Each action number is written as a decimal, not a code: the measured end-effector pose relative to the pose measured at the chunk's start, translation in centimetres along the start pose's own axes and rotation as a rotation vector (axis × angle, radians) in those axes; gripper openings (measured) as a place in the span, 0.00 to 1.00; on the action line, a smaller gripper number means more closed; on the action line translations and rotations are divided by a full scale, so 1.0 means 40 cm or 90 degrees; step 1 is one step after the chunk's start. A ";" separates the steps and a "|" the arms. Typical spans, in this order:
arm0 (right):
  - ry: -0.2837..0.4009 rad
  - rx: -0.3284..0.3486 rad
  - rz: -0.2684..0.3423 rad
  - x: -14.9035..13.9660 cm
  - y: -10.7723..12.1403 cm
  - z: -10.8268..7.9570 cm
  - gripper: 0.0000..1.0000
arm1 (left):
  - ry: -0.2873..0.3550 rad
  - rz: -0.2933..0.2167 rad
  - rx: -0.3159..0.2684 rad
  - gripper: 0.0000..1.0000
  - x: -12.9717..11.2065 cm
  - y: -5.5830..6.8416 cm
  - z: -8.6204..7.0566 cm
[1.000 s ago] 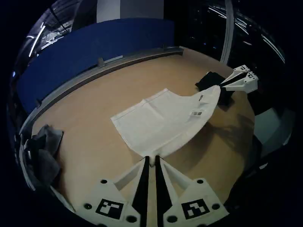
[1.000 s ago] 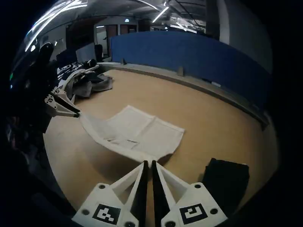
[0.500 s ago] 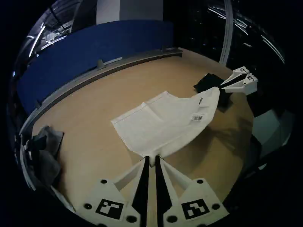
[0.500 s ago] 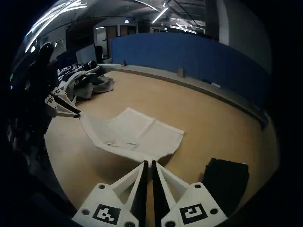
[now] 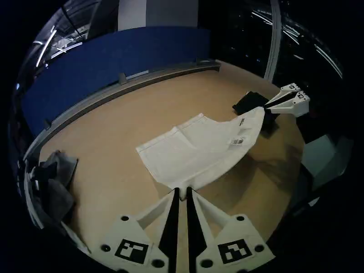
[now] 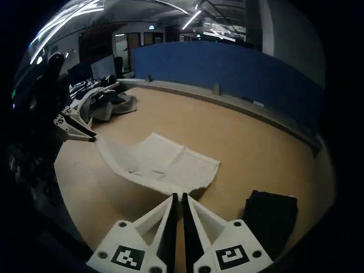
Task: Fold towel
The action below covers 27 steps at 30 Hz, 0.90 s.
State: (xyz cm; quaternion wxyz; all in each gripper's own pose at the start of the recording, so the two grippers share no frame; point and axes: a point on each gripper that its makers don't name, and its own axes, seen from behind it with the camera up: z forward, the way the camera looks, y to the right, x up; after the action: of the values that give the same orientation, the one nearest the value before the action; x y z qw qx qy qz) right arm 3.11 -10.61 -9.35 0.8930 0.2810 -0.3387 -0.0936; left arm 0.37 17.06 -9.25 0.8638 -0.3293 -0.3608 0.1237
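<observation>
A white rectangular cloth towel (image 5: 195, 150) lies mid-table on the tan wooden table (image 5: 136, 109), its near edge raised. The left gripper (image 5: 181, 198) is clenched on one raised corner and the right gripper (image 6: 179, 196) on the other. A black folded cloth (image 5: 248, 101) by the right edge is partly hidden behind the towel. A grey crumpled cloth (image 5: 57, 182) at the left edge is too dim to make out.

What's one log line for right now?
left gripper: shut on white towel corner; right gripper: shut on other corner; near edge: raised; far half: on table

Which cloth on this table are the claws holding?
The white towel: the left claw and right claw each pinch a corner, holding that edge up. The black cloth and the grey heap lie apart, untouched.
</observation>
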 end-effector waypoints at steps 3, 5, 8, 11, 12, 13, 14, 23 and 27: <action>0.000 -0.001 0.001 -0.004 0.001 0.000 0.07 | 0.000 -0.002 0.000 0.11 0.000 0.001 0.000; -0.001 -0.001 0.001 -0.008 0.002 0.001 0.07 | 0.000 -0.004 0.000 0.11 -0.001 0.001 0.001; -0.003 -0.002 0.002 -0.014 0.005 0.005 0.07 | -0.001 -0.009 0.001 0.11 -0.001 -0.001 0.005; -0.005 -0.004 0.002 -0.017 0.011 0.014 0.07 | -0.001 -0.014 0.003 0.11 0.001 -0.007 0.012; -0.006 -0.005 0.003 -0.017 0.013 0.018 0.07 | -0.001 -0.015 0.004 0.11 0.003 -0.010 0.016; -0.007 -0.006 0.003 -0.017 0.016 0.024 0.07 | -0.001 -0.016 0.005 0.11 0.004 -0.014 0.020; -0.008 -0.007 0.004 -0.017 0.019 0.030 0.07 | -0.002 -0.018 0.007 0.11 0.006 -0.019 0.025; -0.016 -0.018 0.003 -0.006 0.064 0.103 0.07 | -0.003 -0.031 0.027 0.11 0.027 -0.074 0.098; -0.023 -0.024 0.005 -0.004 0.091 0.142 0.07 | -0.004 -0.040 0.030 0.11 0.037 -0.095 0.135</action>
State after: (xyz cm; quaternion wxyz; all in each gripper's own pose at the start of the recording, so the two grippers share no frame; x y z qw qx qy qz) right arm -0.82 -10.04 -3.90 0.8925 0.2610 -0.3536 -0.1019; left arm -2.49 17.46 -3.14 0.8736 -0.2968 -0.3708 0.1060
